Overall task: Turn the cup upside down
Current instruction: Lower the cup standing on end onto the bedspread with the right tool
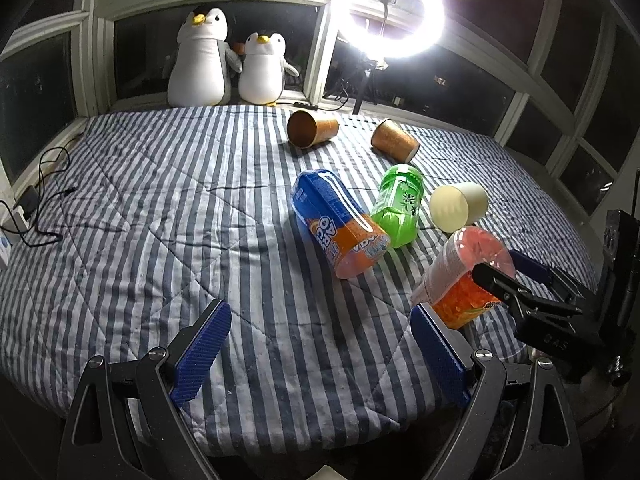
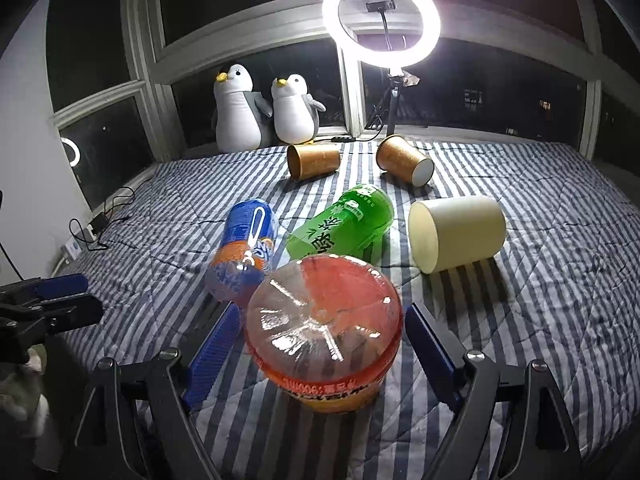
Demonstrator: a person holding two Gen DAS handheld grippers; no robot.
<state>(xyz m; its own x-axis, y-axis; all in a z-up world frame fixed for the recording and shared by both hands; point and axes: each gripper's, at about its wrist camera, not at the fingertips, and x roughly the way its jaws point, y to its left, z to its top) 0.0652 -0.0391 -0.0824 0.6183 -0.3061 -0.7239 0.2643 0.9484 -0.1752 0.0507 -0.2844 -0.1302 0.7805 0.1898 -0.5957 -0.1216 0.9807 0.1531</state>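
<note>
Several cups lie on their sides on the striped bed. An orange-red plastic cup (image 2: 324, 336) sits between the open fingers of my right gripper (image 2: 320, 344), its clear base facing the camera; the pads are beside it, apart from it. It also shows in the left wrist view (image 1: 460, 276) with my right gripper (image 1: 504, 272) around it. A cream cup (image 2: 456, 232) (image 1: 458, 206), a green cup (image 2: 340, 228) (image 1: 398, 204) and a blue-orange cup (image 2: 244, 248) (image 1: 340, 224) lie behind it. Two brown paper cups (image 2: 314, 160) (image 2: 404, 158) lie farther back. My left gripper (image 1: 320, 348) is open and empty above the blanket.
Two plush penguins (image 2: 264, 108) stand on the window sill at the back. A lit ring light (image 2: 380, 20) on a tripod stands behind the bed. Cables and a charger (image 1: 36, 208) lie at the bed's left edge. The striped blanket (image 1: 160, 220) is bare on the left.
</note>
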